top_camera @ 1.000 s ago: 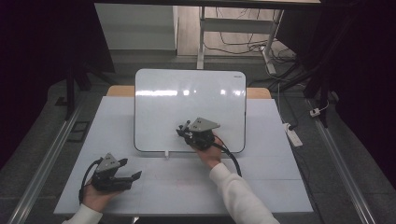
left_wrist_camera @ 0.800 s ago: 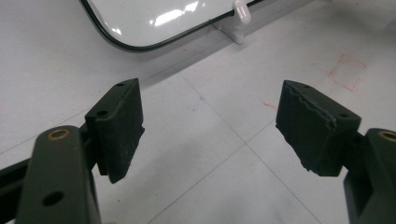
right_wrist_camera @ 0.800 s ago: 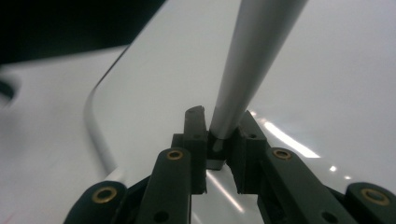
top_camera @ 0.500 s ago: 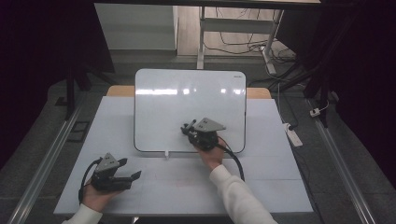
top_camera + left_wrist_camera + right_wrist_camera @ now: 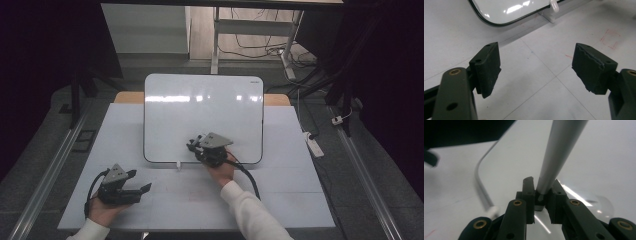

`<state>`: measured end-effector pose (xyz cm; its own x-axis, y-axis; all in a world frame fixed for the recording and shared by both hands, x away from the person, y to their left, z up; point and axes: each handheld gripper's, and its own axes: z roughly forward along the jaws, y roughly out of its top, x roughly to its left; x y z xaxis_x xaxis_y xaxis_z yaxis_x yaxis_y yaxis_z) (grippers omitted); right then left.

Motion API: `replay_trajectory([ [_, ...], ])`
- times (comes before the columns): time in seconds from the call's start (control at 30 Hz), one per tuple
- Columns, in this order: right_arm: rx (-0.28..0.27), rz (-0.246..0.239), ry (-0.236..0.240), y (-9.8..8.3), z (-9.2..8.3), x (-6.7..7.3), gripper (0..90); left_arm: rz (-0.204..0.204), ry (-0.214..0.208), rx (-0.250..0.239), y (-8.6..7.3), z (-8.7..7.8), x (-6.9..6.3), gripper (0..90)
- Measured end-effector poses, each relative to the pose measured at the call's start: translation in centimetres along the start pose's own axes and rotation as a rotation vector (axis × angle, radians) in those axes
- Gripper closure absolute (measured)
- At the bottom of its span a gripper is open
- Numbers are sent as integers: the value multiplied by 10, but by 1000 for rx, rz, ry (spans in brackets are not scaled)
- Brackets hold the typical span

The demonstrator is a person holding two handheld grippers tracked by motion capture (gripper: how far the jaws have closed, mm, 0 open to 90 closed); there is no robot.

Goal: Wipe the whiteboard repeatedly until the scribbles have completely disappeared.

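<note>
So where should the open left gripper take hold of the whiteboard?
Probably its near left corner, coming in low from the near side: the whiteboard is thin, so only its rim fits the jaws, and that corner faces the left gripper.

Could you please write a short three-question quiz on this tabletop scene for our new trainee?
1. True or false: the left gripper holds nothing, its jaws standing wide apart above the pale grey table.
2. What is clamped between the jaws of the right gripper?
A. a thin grey rod-shaped marker
B. a red sponge
C. a metal spoon
3. Fill in: the right gripper is over the glossy white rounded-corner ______.

Key
1. True.
2. A; the grey shaft runs up and away from the shut jaws.
3. Whiteboard; its near edge has a small white clip.
</note>
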<state>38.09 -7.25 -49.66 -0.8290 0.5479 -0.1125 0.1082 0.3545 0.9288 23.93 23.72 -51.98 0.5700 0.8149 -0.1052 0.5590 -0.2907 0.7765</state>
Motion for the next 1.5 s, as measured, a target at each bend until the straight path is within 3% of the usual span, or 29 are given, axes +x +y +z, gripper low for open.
replay_trajectory([
  [0.03, -28, 23, -77, 1, -13, -14, 780, 0, 1, -1, 0, 0, 0, 235],
  [0.1, -36, 46, -88, 0, -16, -18, 780, 2, -2, 0, 1, 0, 0, 234],
  [0.17, -29, 57, -66, -2, -13, -12, 780, 4, -2, 4, 1, 2, 0, 234],
  [0.23, 8, -7, -7, -5, -4, 4, 780, 6, -2, 5, 1, 2, 0, 234],
  [0.27, 22, -48, -17, -5, -5, 8, 780, 5, -1, 5, 1, 2, 0, 234],
  [0.3, 28, -49, -20, -4, -7, 4, 780, 4, -1, 4, 1, 1, 0, 234],
  [0.33, 14, -28, -41, -4, -12, -4, 780, 3, 0, 2, 1, 1, 0, 235],
  [0.37, -28, 31, -104, -4, -24, -21, 780, 2, 2, 0, 0, 0, 0, 234],
  [0.47, -46, 57, -116, -6, -26, -21, 779, 1, 0, 1, 1, 1, 0, 235],
  [0.53, -10, 15, -54, -8, -18, -7, 780, 2, -2, 6, 1, 3, 1, 234],
  [0.6, 16, -40, -51, -8, -17, -3, 780, 3, -2, 6, 1, 2, 0, 234],
  [0.63, 4, -16, -52, -8, -20, -9, 780, 3, -1, 4, 1, 2, 0, 234],
  [0.73, -48, 62, -139, -6, -35, -32, 780, 1, 0, -1, 1, 0, 0, 234],
  [0.8, -47, 68, -135, -6, -34, -30, 780, -1, 0, 0, 1, 1, 1, 234],
  [0.87, -18, 18, -71, -7, -24, -17, 780, 0, -2, 2, 1, 2, 1, 234],
  [0.9, -11, -9, -68, -6, -21, -14, 780, 1, -2, 2, 1, 2, 0, 234],
  [0.93, -13, -5, -66, -4, -20, -17, 780, 1, -1, 2, 1, 1, 0, 234],
  [1.03, -68, 57, -129, 6, -23, -36, 780, -2, -2, 0, 1, 1, 1, 234],
  [1.1, -69, 75, -130, 9, -21, -37, 780, -2, -1, -1, 1, 1, 1, 234],
  [1.2, -11, -3, -44, 5, -12, -19, 780, 2, -3, 2, 1, 2, 1, 234],
  [1.23, -4, -23, -48, 6, -11, -17, 780, 1, -4, 3, 1, 2, 1, 234],
  [1.27, -14, -6, -52, 7, -12, -22, 780, 2, -3, 3, 1, 2, 1, 234],
  [1.33, -60, 50, -108, 10, -17, -34, 780, 2, -2, -2, 1, 0, 0, 234],
  [1.4, -66, 57, -124, 11, -18, -36, 780, 2, -2, -5, 1, 0, 0, 234],
  [1.5, -11, -13, -49, 7, -11, -19, 780, 1, -3, 1, 1, 2, 1, 235],
])
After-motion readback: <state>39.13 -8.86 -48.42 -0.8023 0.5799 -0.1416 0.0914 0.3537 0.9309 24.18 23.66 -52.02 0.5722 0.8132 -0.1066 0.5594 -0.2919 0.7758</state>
